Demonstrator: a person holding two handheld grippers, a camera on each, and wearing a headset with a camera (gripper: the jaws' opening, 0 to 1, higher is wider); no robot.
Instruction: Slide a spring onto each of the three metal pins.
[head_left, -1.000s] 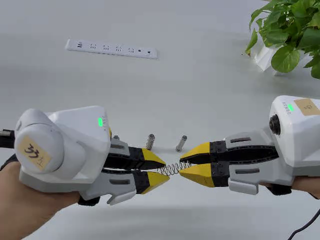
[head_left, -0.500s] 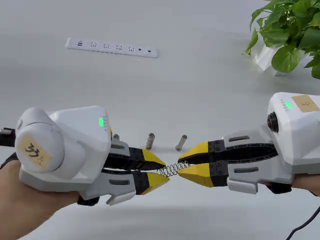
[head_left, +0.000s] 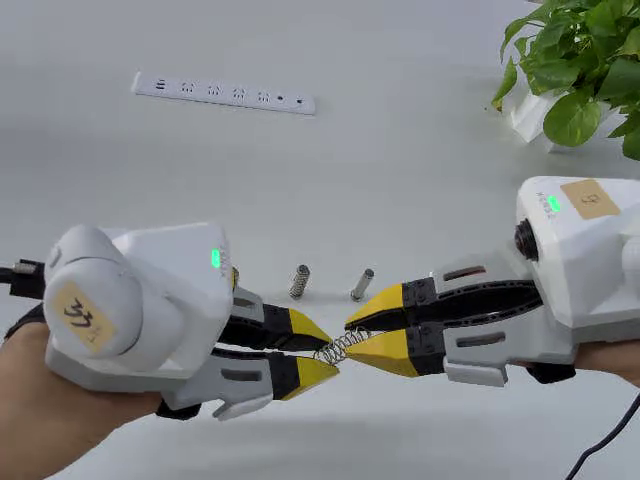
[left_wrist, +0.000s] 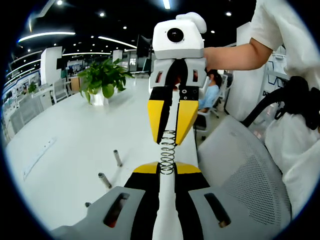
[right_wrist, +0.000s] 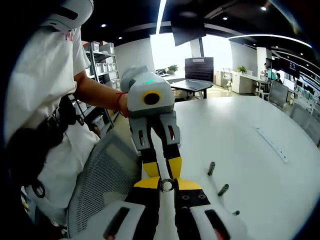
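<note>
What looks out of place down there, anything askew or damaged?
Only the spring: it is pinched at both ends, between the left gripper and the right gripper, and hangs slanted in the air, nearer the person than the pins on the table. No damage or spill shows.

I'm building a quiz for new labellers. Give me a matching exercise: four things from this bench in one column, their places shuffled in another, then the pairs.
1. spring
2. power strip
3. plant
4. bare pin

A. far right corner
B. standing on the table, just beyond the gripper tips
C. held between left gripper and right gripper
D. lying flat, far left

Pairs: 1-C, 2-D, 3-A, 4-B
</note>
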